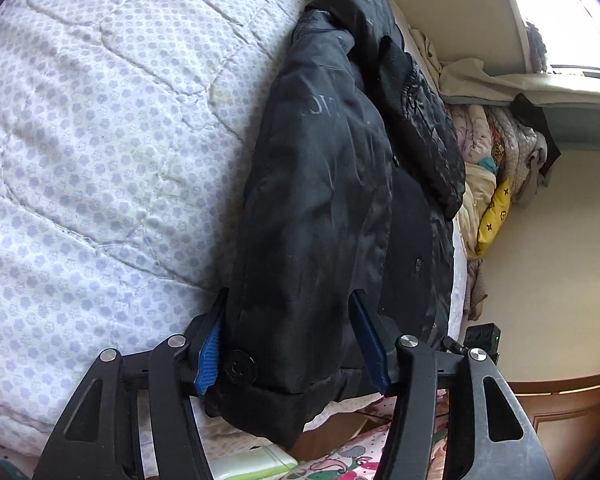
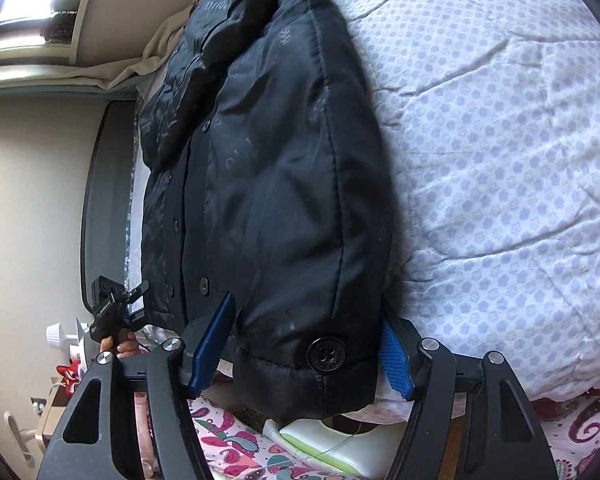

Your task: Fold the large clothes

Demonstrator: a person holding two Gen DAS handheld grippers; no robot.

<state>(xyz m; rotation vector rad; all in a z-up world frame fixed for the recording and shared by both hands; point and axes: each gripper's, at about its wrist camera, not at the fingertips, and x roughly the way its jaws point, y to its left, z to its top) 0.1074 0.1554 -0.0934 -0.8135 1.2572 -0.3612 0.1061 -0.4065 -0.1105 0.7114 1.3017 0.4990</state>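
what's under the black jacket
The black jacket lies on a white quilt with lilac dots; the quilt beneath is covered, so anything else there is hidden.

Both wrist cameras looked steeply down along their fingers, very near the padded black jacket [image 1: 320, 208] [image 2: 276, 184] on the dotted white quilt [image 1: 100, 140] [image 2: 500, 140], which both views shared.

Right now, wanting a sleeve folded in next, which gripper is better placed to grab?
Right, narrowly: the right gripper has a buttoned cuff centred between its fingers; the left gripper has its button against one finger.
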